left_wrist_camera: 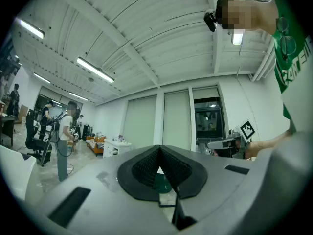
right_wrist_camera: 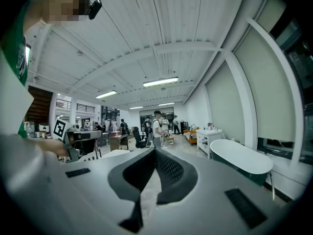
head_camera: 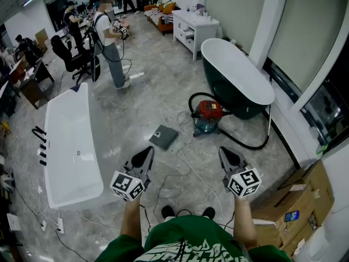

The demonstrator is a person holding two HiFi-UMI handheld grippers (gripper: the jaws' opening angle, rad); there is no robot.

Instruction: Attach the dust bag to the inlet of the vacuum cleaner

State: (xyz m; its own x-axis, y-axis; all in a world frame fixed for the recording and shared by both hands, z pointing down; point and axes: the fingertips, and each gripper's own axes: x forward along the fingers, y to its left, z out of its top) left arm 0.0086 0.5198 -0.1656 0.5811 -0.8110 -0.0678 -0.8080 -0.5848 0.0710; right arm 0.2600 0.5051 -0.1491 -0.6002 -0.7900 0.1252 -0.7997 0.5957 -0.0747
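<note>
Closest to us, at the bottom edge of the head view, our green shirt (head_camera: pixel 180 244) and bare forearms reach out over the grey marble floor (head_camera: pixel 163 86), with our black shoes (head_camera: pixel 168 211) just beyond. We hold the left gripper (head_camera: pixel 149 151) and the right gripper (head_camera: pixel 223 151) side by side and well apart, both in the air and touching nothing. In the left gripper view its fingers (left_wrist_camera: pixel 145 168) are pressed together at the tips with nothing caught between them. The right gripper view shows the same of its fingers (right_wrist_camera: pixel 169 168), tips meeting and empty. Ahead of the left gripper, the dust bag (head_camera: pixel 163 137) lies flat on the floor as a grey square, near the vacuum cleaner (head_camera: pixel 208 116) but not touching it. That machine stands upright with a red top and a blue-green drum, close beside the foot of a dark green bathtub (head_camera: pixel 235 79) with a white inside. Its black hose (head_camera: pixel 249 145) loops across the floor toward the right wall. Thin white cables (head_camera: pixel 188 165) trail over the floor between the bag, the machine and us. Along the left side stands a long white bathtub (head_camera: pixel 71 146), and cardboard boxes (head_camera: pixel 297 201) sit at the lower right. Farther off, a person (head_camera: pixel 109 42) stands holding something we cannot make out, near a white cabinet (head_camera: pixel 193 29).
</note>
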